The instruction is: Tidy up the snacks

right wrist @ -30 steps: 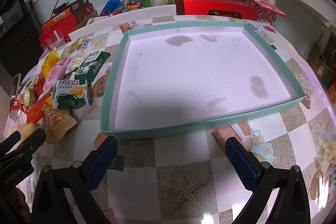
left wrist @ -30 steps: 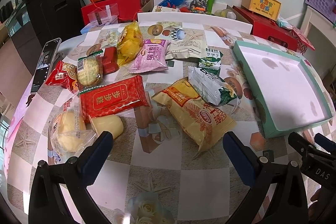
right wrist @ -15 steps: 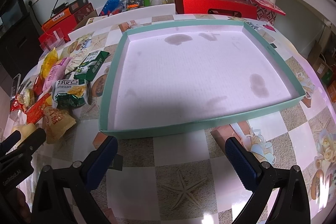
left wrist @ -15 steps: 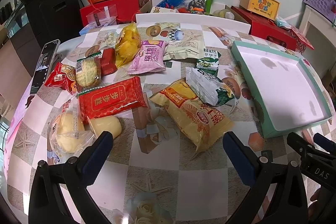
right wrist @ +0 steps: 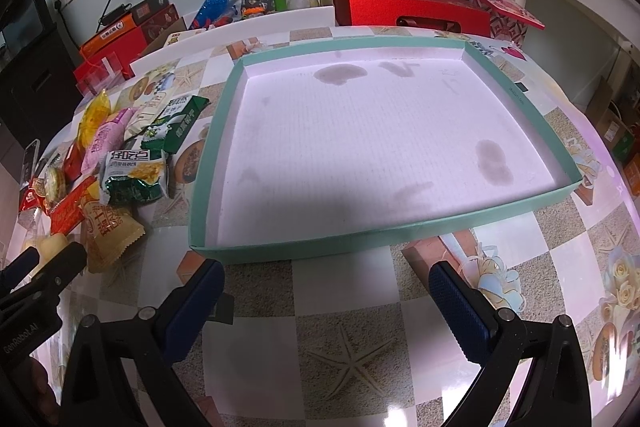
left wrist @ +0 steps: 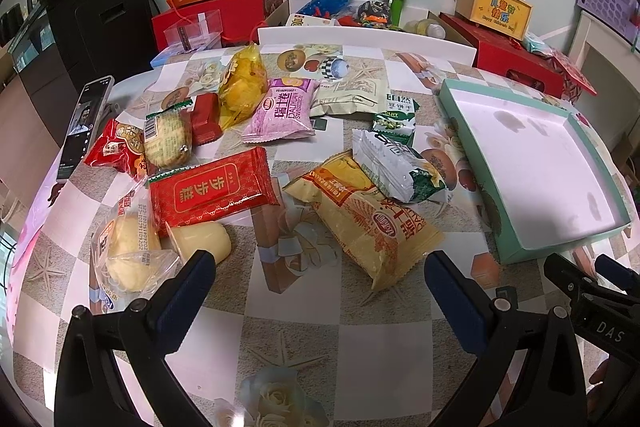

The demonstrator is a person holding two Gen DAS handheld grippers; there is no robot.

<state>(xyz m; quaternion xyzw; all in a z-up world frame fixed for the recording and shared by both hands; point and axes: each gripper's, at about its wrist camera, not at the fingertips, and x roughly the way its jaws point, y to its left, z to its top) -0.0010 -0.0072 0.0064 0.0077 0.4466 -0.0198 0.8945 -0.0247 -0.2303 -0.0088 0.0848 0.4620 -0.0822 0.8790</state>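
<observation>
left tool (left wrist: 320,269): apart, empty
yellow pack (left wrist: 360,223): just ahead, long axis near-right to far-left
right tool (right wrist: 326,281): apart, faces empty tray (right wrist: 320,251)

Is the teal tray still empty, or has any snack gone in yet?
Empty. The teal tray shows only its bare, stained white floor; all snack packets lie outside, left of it.

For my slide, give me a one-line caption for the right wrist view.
Open right gripper faces an empty teal tray; snack packets wait at its left.
</observation>
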